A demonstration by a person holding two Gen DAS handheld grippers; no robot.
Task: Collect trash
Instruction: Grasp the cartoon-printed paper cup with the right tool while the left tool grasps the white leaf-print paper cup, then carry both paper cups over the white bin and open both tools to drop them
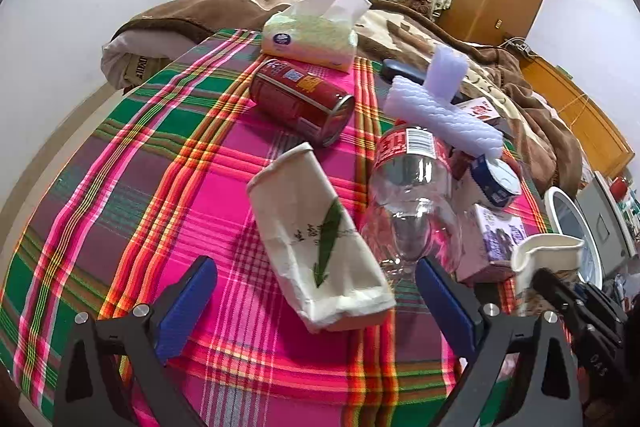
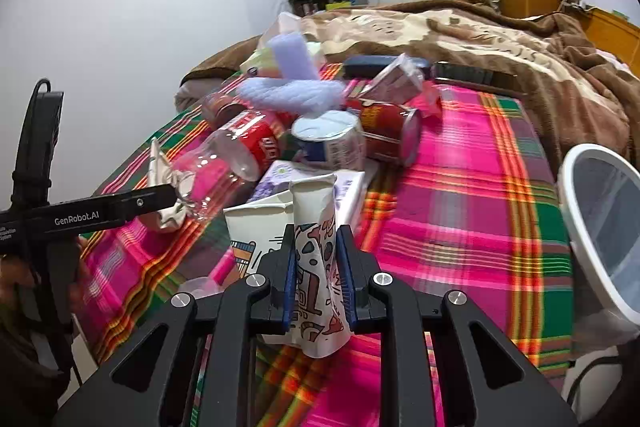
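Observation:
My left gripper (image 1: 316,281) is open, its blue pads on either side of a flattened beige paper cup (image 1: 316,239) lying on the plaid cloth (image 1: 160,155). A clear plastic bottle (image 1: 412,195) with a red label lies just right of it. A red can (image 1: 304,101) lies farther back. My right gripper (image 2: 318,269) is shut on a crushed white printed paper cup (image 2: 316,259), held above the cloth (image 2: 460,211). That cup shows at the right edge of the left wrist view (image 1: 548,259).
A tissue pack (image 1: 312,35), white foam pieces (image 1: 444,107), a small blue-and-white can (image 2: 328,139), a second red can (image 2: 388,131) and a purple carton (image 1: 496,239) lie on the cloth. A white-rimmed bin (image 2: 600,223) stands at the right. A brown blanket (image 2: 480,39) lies behind.

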